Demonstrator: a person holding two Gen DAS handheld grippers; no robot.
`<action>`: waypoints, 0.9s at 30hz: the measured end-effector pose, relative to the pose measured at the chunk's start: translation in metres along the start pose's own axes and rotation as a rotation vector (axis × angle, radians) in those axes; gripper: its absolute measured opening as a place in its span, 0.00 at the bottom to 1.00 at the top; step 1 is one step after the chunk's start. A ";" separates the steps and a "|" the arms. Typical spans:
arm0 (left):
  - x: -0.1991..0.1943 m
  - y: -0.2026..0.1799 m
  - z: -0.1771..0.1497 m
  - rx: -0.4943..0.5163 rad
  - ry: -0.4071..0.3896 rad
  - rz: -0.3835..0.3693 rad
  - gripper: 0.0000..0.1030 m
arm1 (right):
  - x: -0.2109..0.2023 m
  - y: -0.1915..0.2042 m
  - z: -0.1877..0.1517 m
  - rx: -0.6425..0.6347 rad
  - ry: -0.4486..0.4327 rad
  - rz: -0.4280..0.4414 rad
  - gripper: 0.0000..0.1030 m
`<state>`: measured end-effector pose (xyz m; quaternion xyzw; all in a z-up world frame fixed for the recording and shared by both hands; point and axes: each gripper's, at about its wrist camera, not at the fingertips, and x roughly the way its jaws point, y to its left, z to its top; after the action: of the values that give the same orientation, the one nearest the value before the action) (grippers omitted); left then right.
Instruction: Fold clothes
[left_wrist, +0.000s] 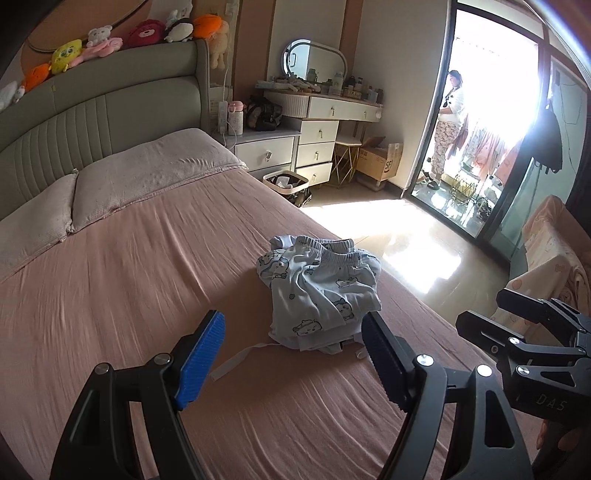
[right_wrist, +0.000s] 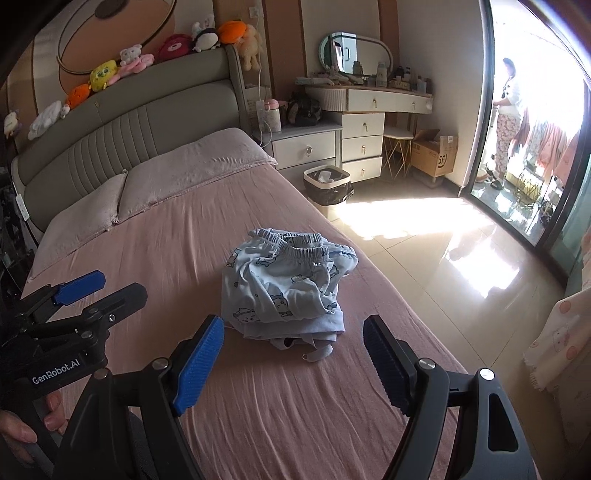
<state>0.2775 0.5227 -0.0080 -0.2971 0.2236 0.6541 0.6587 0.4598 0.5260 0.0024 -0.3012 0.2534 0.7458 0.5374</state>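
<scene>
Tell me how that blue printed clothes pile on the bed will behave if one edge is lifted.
The clothes pile looks thin and crumpled, so it will probably drape limply. Its loosely stacked layers may slide apart. The white strap trailing on the bed would likely dangle.

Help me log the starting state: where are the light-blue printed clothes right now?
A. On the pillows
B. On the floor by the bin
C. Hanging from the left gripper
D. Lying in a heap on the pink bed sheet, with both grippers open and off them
D: the light-blue clothes lie heaped on the bed sheet, while the left gripper and right gripper are open, holding nothing.
</scene>
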 end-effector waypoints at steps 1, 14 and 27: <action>-0.005 -0.003 -0.002 0.008 -0.005 0.000 0.73 | -0.006 0.003 -0.002 -0.007 -0.003 -0.008 0.76; -0.037 -0.019 -0.030 -0.001 0.025 0.048 0.74 | -0.047 0.016 -0.022 -0.019 0.012 -0.026 0.76; -0.009 -0.003 -0.041 -0.064 0.111 0.108 0.74 | 0.001 0.012 -0.035 0.005 0.134 0.110 0.84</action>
<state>0.2843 0.4879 -0.0310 -0.3414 0.2545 0.6778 0.5994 0.4540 0.4986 -0.0220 -0.3346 0.3069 0.7516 0.4785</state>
